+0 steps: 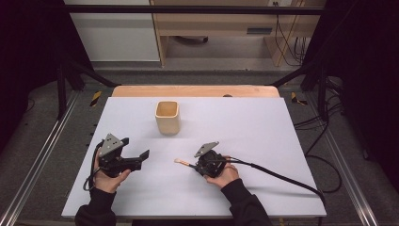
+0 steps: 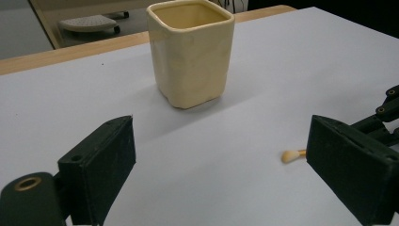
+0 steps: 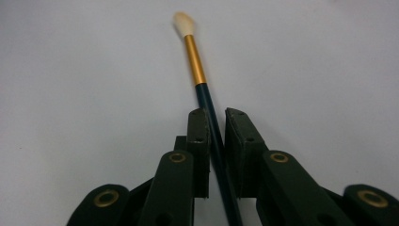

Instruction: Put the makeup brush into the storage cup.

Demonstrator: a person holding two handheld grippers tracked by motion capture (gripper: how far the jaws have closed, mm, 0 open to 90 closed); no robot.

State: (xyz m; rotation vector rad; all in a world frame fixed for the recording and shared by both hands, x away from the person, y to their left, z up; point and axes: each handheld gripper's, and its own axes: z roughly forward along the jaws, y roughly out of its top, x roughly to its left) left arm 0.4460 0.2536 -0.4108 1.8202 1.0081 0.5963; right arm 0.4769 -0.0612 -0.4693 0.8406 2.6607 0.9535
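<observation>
A thin brush [image 3: 196, 61] with a cream tuft, a gold ferrule and a dark blue handle lies low over the white table top [image 1: 263, 127]. My right gripper [image 3: 215, 115] is shut on its handle, and the tuft points away from the jaws. From above, the brush [image 1: 181, 162] sticks out left of the right gripper [image 1: 194, 165] near the front middle. A cream square cup [image 1: 167, 117] stands upright farther back. My left gripper [image 1: 135, 148] is held at the front left, open with nothing between its fingers. In its own view the left gripper [image 2: 221, 174] faces the cup [image 2: 190, 52], and the brush tuft [image 2: 291, 156] shows beside its right jaw.
A wooden strip [image 1: 195, 91] runs along the table's far edge. Black frame posts stand at both sides, and cables [image 1: 324, 155] lie on the floor to the right. The right gripper's cable [image 1: 277, 176] trails across the table's front right.
</observation>
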